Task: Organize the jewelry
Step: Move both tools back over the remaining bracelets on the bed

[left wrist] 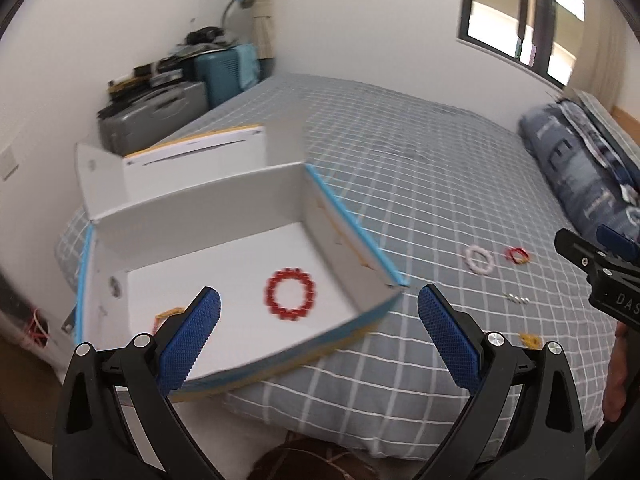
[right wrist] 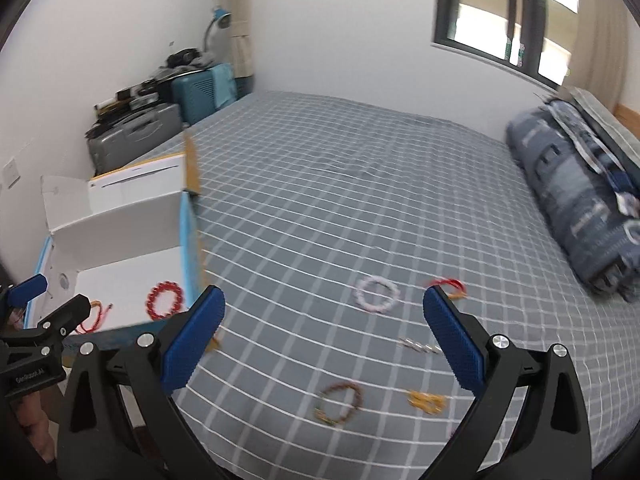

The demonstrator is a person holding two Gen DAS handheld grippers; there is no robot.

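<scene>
The open white box ahead of the left gripper holds a red bead bracelet and a red-and-yellow cord piece. Both the left gripper and the right gripper stand wide apart, holding nothing.

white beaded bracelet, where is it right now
The white beaded bracelet lies on the grey checked bedsheet, right of the white cardboard box, beside a small red bracelet.

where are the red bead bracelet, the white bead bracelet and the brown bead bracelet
red bead bracelet [left wrist: 290,295], left wrist view, on its beaded left arc, inside the box
white bead bracelet [right wrist: 378,294], right wrist view, on its upper beads
brown bead bracelet [right wrist: 338,404], right wrist view, on its lower left beads
</scene>
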